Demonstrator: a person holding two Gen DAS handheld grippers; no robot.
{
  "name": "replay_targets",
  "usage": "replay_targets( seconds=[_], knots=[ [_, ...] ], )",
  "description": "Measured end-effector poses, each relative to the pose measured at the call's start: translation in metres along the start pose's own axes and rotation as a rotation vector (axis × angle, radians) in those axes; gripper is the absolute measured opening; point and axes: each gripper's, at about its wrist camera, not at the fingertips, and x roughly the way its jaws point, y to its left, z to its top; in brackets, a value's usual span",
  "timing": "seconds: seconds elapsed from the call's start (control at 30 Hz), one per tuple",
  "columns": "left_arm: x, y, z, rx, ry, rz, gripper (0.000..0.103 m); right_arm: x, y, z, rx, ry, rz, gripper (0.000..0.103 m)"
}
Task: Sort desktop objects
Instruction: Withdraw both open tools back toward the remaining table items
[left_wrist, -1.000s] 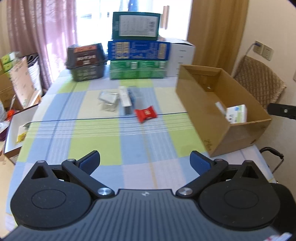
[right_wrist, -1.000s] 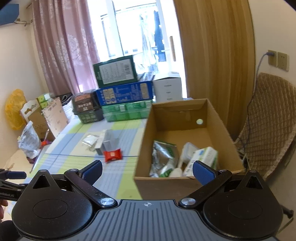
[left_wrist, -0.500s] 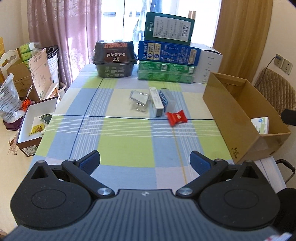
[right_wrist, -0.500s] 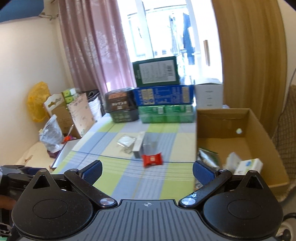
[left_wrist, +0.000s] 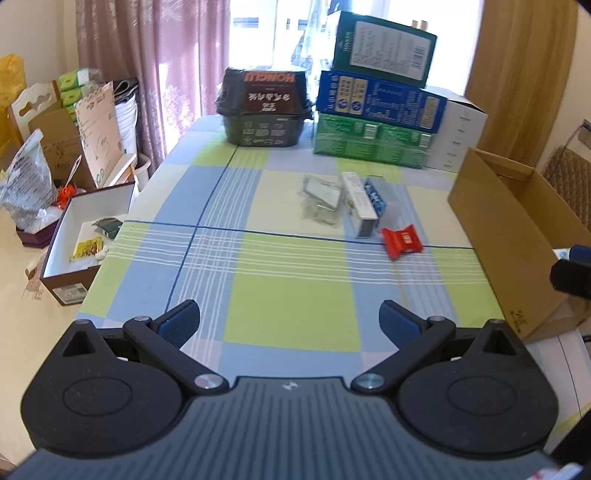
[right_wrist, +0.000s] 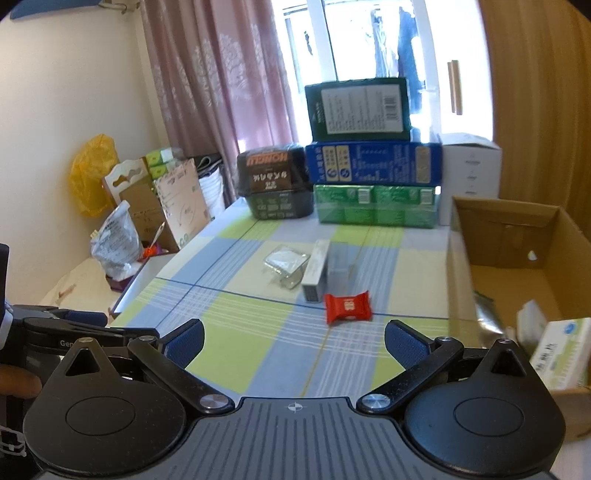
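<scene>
Both my claws are spread wide and carry nothing: the right claw (right_wrist: 294, 338) hangs over the near edge of the desk (right_wrist: 258, 339), the left claw (left_wrist: 289, 319) likewise. Straight ahead of the right one lies the red packet (right_wrist: 347, 306), apart from the white box (right_wrist: 316, 270) and the clear wrapper (right_wrist: 286, 263) behind it. The cardboard box (right_wrist: 517, 240) stands open to the right. My worry is the slick packet skidding if one finger lands first, or my reach nudging the white box. What is blurred beside that box I can't make out.
</scene>
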Motion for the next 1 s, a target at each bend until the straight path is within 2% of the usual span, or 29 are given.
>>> replay_targets(
  seconds=[0.37,0.53,0.8,1.0],
  knots=[
    [0.062,0.012,0.011,-0.019,0.002,0.019,0.101,0.086,-0.026,-0.001,0.006,0.055,-0.061,0.101],
    [0.090,0.008,0.020,0.025,-0.015,0.038,0.101,0.121,-0.044,-0.002,0.042,0.116,-0.083,0.100],
    [0.126,0.004,0.042,0.055,-0.054,0.026,0.101,0.164,-0.062,0.003,0.015,0.089,-0.117,0.092],
    [0.151,-0.005,0.049,0.079,-0.027,0.005,0.101,0.195,-0.073,-0.006,0.010,0.096,-0.103,0.082]
  ],
)
